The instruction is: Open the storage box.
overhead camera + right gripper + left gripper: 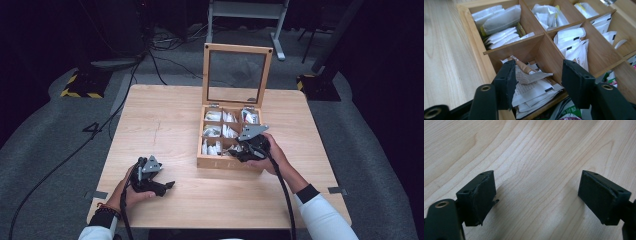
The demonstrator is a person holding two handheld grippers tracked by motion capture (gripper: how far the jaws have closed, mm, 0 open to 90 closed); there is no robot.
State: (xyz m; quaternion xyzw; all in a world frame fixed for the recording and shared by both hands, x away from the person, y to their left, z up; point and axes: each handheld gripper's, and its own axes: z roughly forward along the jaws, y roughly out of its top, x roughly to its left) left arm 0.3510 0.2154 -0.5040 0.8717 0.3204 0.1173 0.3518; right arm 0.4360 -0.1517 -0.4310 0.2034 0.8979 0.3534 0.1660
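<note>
We see the right claw [537, 82] over the near compartments of the box [216, 162], its jaws spread on either side of the packets [531, 87] in one cell, not yet pinching any. The box sits on the counter [165, 120] with its glass lid [236, 75] raised upright behind it. All cells that we can see hold white paper packets, some standing on edge. The left claw [536, 195] rests well apart from the box, jaws spread over bare wood with nothing between them. We judge the work to be at an early step: the lid is already up and the right claw is placed for a grasp, but no packet is lifted and none lies on the counter. Closing, lifting and placing all remain.
</note>
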